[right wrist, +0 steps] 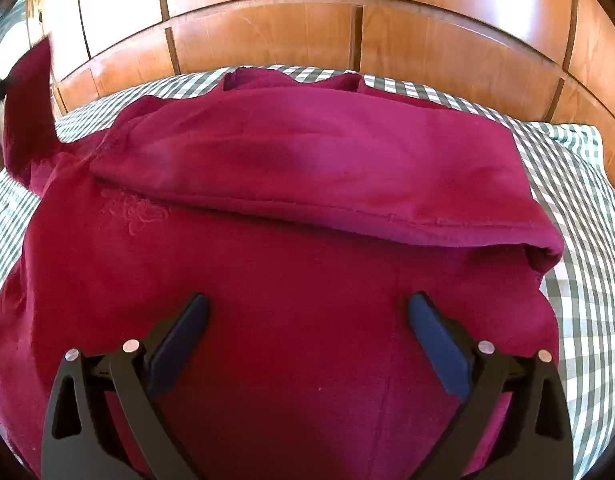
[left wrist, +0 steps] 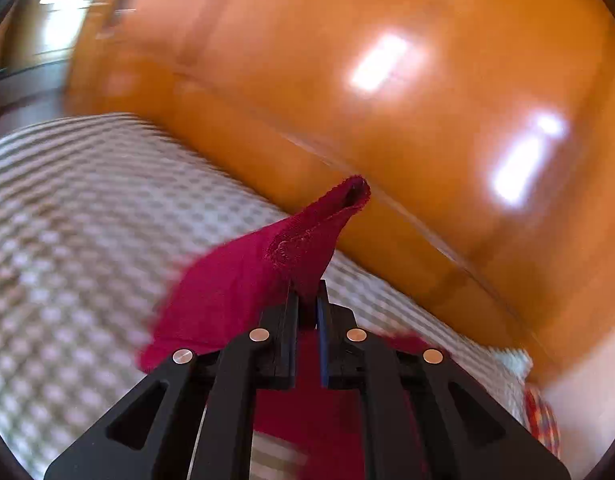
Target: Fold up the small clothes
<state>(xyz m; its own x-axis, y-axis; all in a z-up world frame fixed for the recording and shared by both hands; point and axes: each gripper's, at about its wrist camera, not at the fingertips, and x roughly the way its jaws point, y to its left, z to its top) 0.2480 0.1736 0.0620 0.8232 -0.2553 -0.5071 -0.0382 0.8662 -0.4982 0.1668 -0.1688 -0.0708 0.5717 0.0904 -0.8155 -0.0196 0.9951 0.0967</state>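
A dark red garment [right wrist: 291,216] lies spread on a green-and-white checked bedspread [right wrist: 579,216], with one side folded over its middle. My right gripper [right wrist: 307,312] hovers just above the garment's near part, jaws wide apart and nothing between them. In the left wrist view my left gripper [left wrist: 307,300] is shut on a sleeve [left wrist: 307,240] of the same garment, whose cuff sticks up past the fingertips above the bedspread [left wrist: 87,220]. The right wrist view shows that lifted sleeve [right wrist: 27,108] raised at the far left edge.
A glossy wooden headboard [right wrist: 347,32] with panel seams runs along the far side of the bed and fills the blurred background of the left wrist view as a headboard [left wrist: 387,100]. A patterned orange cloth [left wrist: 541,420] peeks in at the lower right.
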